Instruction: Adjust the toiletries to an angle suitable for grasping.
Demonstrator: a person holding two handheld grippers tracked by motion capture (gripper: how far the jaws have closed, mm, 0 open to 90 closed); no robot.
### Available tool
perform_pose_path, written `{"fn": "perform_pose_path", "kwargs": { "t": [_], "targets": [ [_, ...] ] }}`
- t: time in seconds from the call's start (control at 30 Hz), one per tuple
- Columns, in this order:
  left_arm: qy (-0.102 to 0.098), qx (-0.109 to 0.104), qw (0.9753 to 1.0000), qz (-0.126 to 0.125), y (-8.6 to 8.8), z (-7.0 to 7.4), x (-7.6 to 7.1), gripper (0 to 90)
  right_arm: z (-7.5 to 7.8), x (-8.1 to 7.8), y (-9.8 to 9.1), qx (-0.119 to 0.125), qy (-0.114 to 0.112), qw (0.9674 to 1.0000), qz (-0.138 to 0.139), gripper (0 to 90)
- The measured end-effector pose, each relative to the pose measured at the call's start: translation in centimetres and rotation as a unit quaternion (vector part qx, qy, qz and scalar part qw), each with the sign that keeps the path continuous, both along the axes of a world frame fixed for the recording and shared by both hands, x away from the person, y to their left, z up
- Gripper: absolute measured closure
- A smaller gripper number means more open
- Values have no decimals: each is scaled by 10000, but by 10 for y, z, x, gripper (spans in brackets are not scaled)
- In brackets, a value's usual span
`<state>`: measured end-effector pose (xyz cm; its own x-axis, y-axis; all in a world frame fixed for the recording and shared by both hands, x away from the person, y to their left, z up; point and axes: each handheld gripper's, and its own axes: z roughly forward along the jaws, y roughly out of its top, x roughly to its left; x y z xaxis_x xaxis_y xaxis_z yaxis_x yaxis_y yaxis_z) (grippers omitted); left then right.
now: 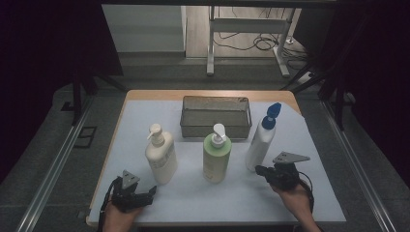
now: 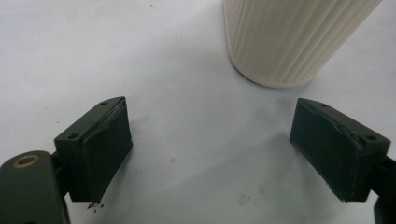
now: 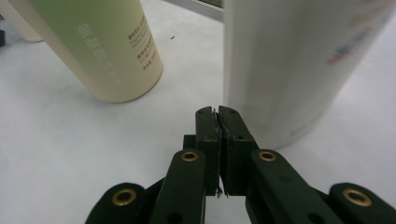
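The white bottle (image 1: 259, 142) is tall and smooth, with a blue cap (image 1: 271, 115) at the top, and it leans a little to the right. It stands on the white sheet (image 1: 193, 193) at the right of a row of three, in front of the right end of the wire basket (image 1: 215, 116). In the right gripper view its wall (image 3: 289, 60) fills the upper right, with faint coloured print near the edge.

The right gripper (image 1: 258, 170) lies low and roughly level, just beside the base of the white bottle, its tips pointing left toward it. Its jaws are pressed together with nothing between them (image 3: 218, 116). The right hand (image 1: 296, 195) holds it from below and behind.

The left gripper (image 1: 152, 191) rests near the front edge of the table, just in front of the cream bottle (image 1: 160, 153), whose ribbed base (image 2: 289, 37) stands beyond its jaws. Those jaws stand wide apart over bare sheet (image 2: 210, 140).

The green bottle (image 1: 216, 154) stands between the other two.
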<state>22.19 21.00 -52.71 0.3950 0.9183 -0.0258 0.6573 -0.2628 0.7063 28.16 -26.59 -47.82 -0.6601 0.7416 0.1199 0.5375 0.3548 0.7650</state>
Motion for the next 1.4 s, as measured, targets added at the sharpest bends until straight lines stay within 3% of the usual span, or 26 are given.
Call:
{"fn": "perform_pose_path", "kwargs": {
  "t": [0.3, 0.73, 0.93, 1.4],
  "targets": [
    [1, 0, 10000, -1, 0, 0, 0, 122, -10, 7, 21, -169, -111, 9997, -105, 887],
    [-2, 5, 10000, -7, 0, 0, 0, 122, -17, 7, 26, -472, -275, 9978, -364, 897],
    [0, 3, 10000, -7, 0, 0, 0, 122, -16, 6, 21, -489, -254, 9975, -438, 897],
    [0, 3, 10000, -6, 0, 0, 0, 122, -16, 8, -11, -452, -161, 9967, -660, 896]
  ]
}}
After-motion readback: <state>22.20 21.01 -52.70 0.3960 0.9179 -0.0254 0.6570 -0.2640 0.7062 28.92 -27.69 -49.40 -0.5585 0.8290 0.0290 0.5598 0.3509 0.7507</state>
